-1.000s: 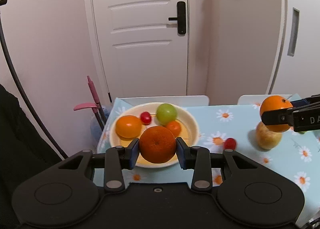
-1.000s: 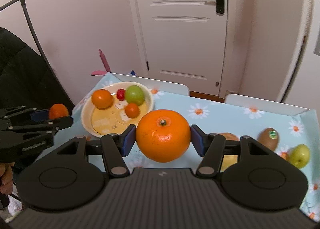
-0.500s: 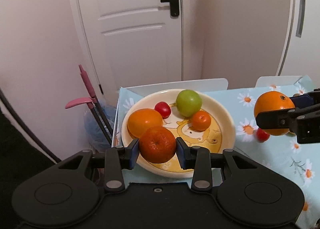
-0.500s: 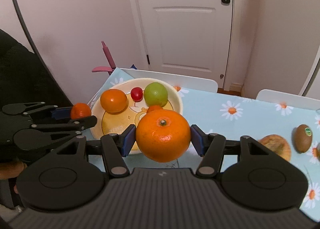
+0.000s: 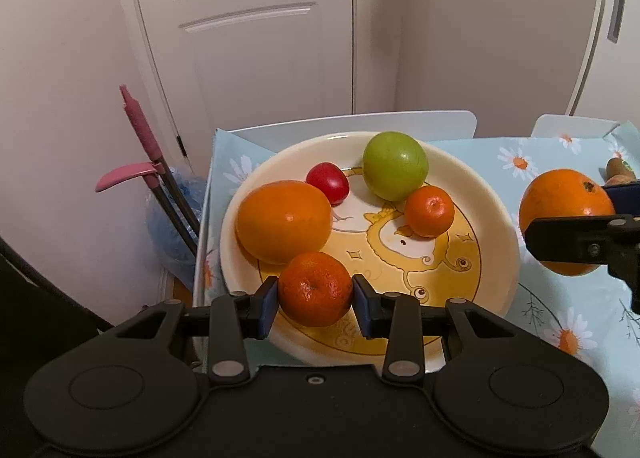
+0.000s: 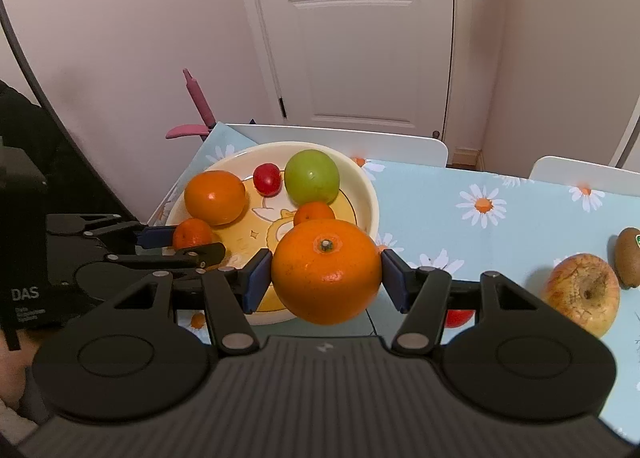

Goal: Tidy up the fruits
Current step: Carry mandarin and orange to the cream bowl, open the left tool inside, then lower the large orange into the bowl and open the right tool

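My left gripper is shut on a small mandarin over the near left part of the cream plate. In the right wrist view the same mandarin sits between the left gripper's fingers at the plate's left rim. My right gripper is shut on a large orange, held over the plate's near right rim. From the left wrist view this orange hangs just right of the plate. On the plate lie an orange, a red cherry tomato, a green apple and a small mandarin.
On the daisy-print tablecloth to the right lie a blemished apple, a kiwi and a red fruit half hidden behind my right gripper. Pink-handled tools lean by the table's left edge. A white door stands behind.
Both grippers have moved down and toward the plate with their fruit. The mandarin now hangs low over the plate's near left side, and the orange has come close to its right rim.
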`<act>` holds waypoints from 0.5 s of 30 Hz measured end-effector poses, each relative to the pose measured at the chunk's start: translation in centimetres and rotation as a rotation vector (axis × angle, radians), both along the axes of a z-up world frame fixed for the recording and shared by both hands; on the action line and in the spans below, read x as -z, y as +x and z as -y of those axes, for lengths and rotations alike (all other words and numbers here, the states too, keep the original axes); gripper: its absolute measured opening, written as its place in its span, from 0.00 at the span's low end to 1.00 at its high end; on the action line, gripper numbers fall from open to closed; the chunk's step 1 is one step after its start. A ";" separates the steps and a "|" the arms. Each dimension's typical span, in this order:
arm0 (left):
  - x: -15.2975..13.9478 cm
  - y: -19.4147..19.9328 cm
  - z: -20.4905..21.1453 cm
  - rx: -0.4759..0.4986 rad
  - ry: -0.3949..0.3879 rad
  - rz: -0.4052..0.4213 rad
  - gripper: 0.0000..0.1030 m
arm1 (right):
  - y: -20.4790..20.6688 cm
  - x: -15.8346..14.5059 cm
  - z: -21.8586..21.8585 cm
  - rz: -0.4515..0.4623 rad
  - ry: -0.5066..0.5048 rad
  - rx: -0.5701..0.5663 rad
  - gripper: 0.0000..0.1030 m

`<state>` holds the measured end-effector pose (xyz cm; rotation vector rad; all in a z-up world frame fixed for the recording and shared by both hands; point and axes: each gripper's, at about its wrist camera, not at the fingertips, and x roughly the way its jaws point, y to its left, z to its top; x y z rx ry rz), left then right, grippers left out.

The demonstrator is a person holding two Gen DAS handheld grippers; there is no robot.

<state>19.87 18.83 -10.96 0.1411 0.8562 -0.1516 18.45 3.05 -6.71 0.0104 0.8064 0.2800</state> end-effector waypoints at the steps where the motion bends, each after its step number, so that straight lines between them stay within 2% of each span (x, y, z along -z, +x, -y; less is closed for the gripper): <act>1: 0.1 0.1 0.1 0.001 0.005 -0.003 0.42 | 0.1 0.0 0.0 0.000 -0.002 0.000 0.72; 3: 0.2 0.2 0.2 0.002 0.011 -0.009 0.45 | 0.1 -0.1 0.0 0.000 -0.003 0.000 0.72; 5: -0.2 -0.2 0.2 0.011 0.002 0.011 0.73 | 0.2 -0.2 0.2 0.002 -0.003 -0.002 0.72; 7: -1.1 -1.0 0.4 0.010 0.004 0.047 0.91 | 0.3 -0.4 0.5 0.003 0.000 -0.005 0.72; 15: -2.3 -3.6 0.6 0.000 -0.003 0.069 0.92 | 1.1 -0.7 0.9 0.004 -0.008 -0.042 0.72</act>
